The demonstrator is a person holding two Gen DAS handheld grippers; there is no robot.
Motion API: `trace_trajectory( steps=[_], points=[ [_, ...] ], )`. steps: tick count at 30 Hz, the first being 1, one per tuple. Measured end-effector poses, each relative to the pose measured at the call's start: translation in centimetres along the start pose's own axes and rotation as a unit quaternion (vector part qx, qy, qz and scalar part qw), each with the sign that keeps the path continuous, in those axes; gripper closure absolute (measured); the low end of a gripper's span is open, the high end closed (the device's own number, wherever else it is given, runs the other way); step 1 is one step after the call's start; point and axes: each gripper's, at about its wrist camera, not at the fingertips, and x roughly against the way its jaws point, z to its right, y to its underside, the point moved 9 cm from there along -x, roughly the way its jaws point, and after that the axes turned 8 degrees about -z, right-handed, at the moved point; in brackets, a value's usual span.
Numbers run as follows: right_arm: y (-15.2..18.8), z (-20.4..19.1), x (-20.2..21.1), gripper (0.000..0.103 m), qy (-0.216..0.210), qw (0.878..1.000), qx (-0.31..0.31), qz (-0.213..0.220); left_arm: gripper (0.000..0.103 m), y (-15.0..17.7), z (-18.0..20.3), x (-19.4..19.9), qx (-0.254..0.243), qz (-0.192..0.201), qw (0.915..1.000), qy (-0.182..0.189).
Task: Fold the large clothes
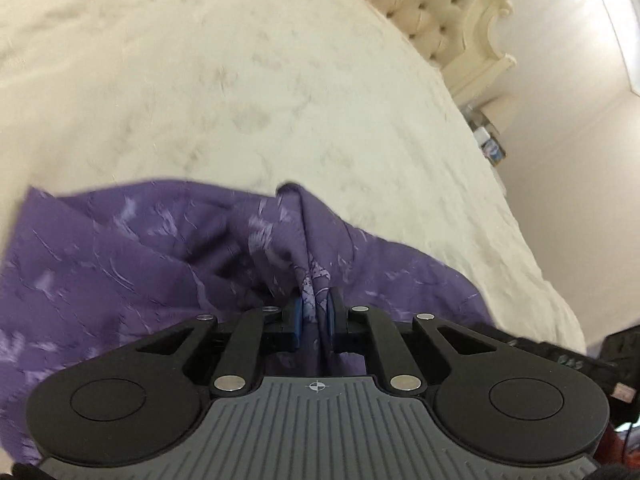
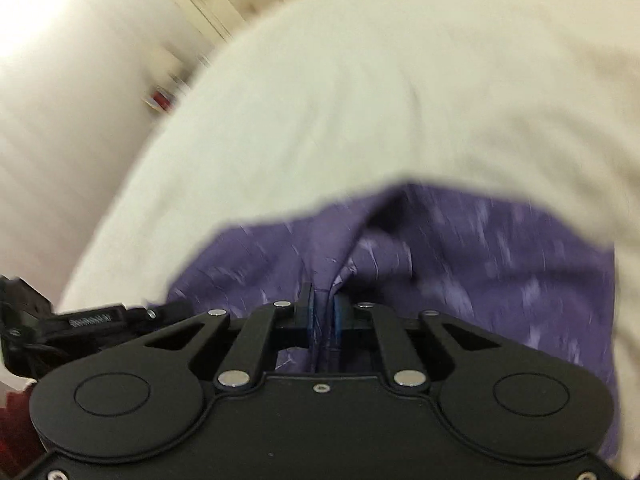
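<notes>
The bed (image 1: 240,80) fills both views, cream and quilted, with a tufted headboard (image 1: 420,8) up at one o'clock in the left wrist view. Across it, over the bed's near part, spreads the purple garment (image 1: 120,264), a patterned cloth that runs sideways from nine o'clock to three o'clock in front of both cameras, so its long axis lies across the two hands and not away from them. Each hand has an end of that near hem, neither one nearer than the other as far as I can judge. The left tongs (image 1: 313,312) are pressed together on a bunched pleat of the cloth, which rises to twelve o'clock from the blue pads. The right tongs (image 2: 323,312) pinch the cloth as well; that view is smeared, so the exact fold is hard to read. The rest of the cloth lies ahead of the tongs, toward twelve o'clock.
</notes>
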Motion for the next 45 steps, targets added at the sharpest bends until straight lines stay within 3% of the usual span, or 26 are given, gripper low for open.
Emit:
trace_trajectory(
  steps=[2, 4, 5, 6, 8, 9, 11, 15, 17, 21, 24, 26, 29, 31, 34, 38, 45],
  points=[
    [-0.1, 0.9, 0.1, 0.087, 0.022, 1.000, 0.008, 0.009, 0.088, 0.5, -1.2, -0.3, -0.007, -0.007, 0.9997, -0.021],
    [1.0, 3.3, -1.7, 0.085, 0.060, 0.998, 0.000, -0.020, 0.083, 1.2, -2.2, -1.7, -0.011, -0.029, 0.9985, -0.044],
    [1.8, 4.6, -2.9, 0.081, 0.081, 0.996, -0.003, -0.041, 0.075, 2.0, -2.8, -2.6, -0.030, -0.047, 0.9960, -0.070],
    [2.6, 5.6, -4.0, 0.076, 0.098, 0.993, -0.004, -0.063, 0.074, 2.6, -2.9, -2.7, -0.051, -0.056, 0.9937, -0.082],
    [3.2, 6.2, -4.5, 0.073, 0.103, 0.993, 0.002, -0.065, 0.073, 3.1, -2.4, -2.6, -0.082, -0.058, 0.9903, -0.096],
    [3.0, 6.1, -4.2, 0.055, 0.106, 0.992, 0.001, -0.061, 0.069, 3.0, -2.0, -2.1, -0.082, -0.053, 0.9901, -0.101],
    [2.4, 5.4, -2.7, 0.042, 0.127, 0.991, 0.007, -0.037, 0.063, 3.0, -0.9, -0.2, -0.088, -0.031, 0.9902, -0.104],
    [2.6, 1.6, 1.1, 0.042, 0.125, 0.991, 0.051, 0.017, 0.042, 4.0, 2.1, 3.1, -0.144, 0.014, 0.9820, -0.121],
    [3.1, -1.1, 1.4, 0.042, 0.114, 0.988, 0.098, 0.021, 0.041, 4.9, 3.6, 3.2, -0.178, 0.012, 0.9768, -0.118],
    [5.9, -4.1, -0.6, 0.046, 0.119, 0.978, 0.172, -0.019, 0.041, 7.5, 4.2, 1.3, -0.240, -0.029, 0.9588, -0.149],
    [8.5, -2.7, -3.2, 0.046, 0.177, 0.963, 0.190, -0.074, 0.037, 9.3, 1.3, -0.7, -0.230, -0.071, 0.9482, -0.207],
    [9.8, -1.1, -4.6, 0.046, 0.206, 0.955, 0.189, -0.103, 0.034, 9.9, 0.1, -1.2, -0.215, -0.078, 0.9524, -0.201],
    [9.8, -0.8, -4.5, 0.046, 0.205, 0.956, 0.187, -0.097, 0.033, 9.7, 0.4, -1.0, -0.225, -0.084, 0.9489, -0.205],
    [9.6, -1.2, -3.9, 0.044, 0.204, 0.956, 0.184, -0.099, 0.033, 9.3, 0.6, -0.7, -0.212, -0.087, 0.9538, -0.194],
    [9.4, -1.2, -2.7, 0.040, 0.199, 0.962, 0.165, -0.092, 0.031, 8.8, 0.6, 1.2, -0.183, -0.073, 0.9649, -0.174],
    [9.3, -1.1, 0.0, 0.027, 0.176, 0.974, 0.127, -0.067, 0.012, 9.5, 0.0, 4.5, -0.151, -0.062, 0.9756, -0.147],
    [12.2, 0.6, 4.8, 0.023, 0.170, 0.981, 0.074, -0.059, 0.004, 12.3, -2.5, 8.9, -0.104, -0.055, 0.9827, -0.143]
  ],
)
